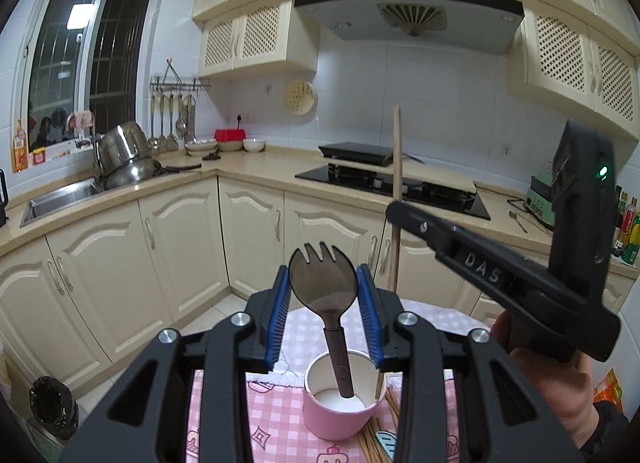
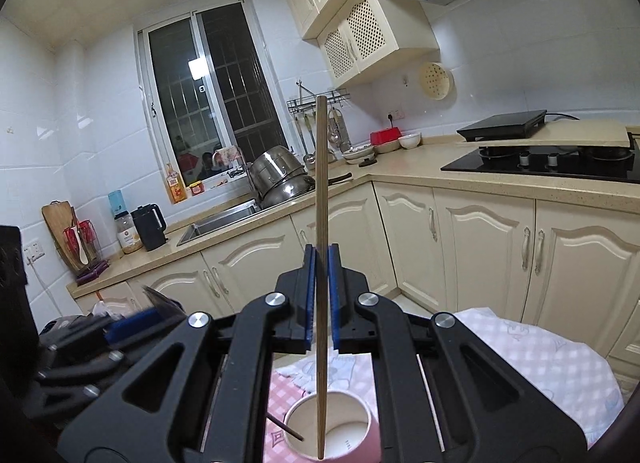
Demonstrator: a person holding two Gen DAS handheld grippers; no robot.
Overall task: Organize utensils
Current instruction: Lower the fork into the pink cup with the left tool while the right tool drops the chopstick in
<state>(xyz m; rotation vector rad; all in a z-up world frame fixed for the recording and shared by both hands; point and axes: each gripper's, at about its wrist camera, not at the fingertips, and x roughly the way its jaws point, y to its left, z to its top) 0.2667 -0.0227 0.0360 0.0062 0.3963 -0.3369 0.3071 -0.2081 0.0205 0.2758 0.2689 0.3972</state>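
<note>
Pink-walled and white inside, the paper cup (image 1: 345, 397) stands on the checked cloth (image 1: 276, 423) of the surface, directly below both claws. A dark spork (image 1: 326, 295) stands in it, handle down, head up between the blue pads of the left claw (image 1: 326, 295), whose jaws sit apart on either side without clearly touching it. Only the left wrist view shows that head; from the right, just a dark sliver of handle shows in the cup. The right claw (image 2: 321, 291) is narrowed on a wooden chopstick (image 2: 321, 263), held upright with its lower end inside the cup. More chopsticks (image 1: 380, 429) lying beside the cup appear only in the left view.
</note>
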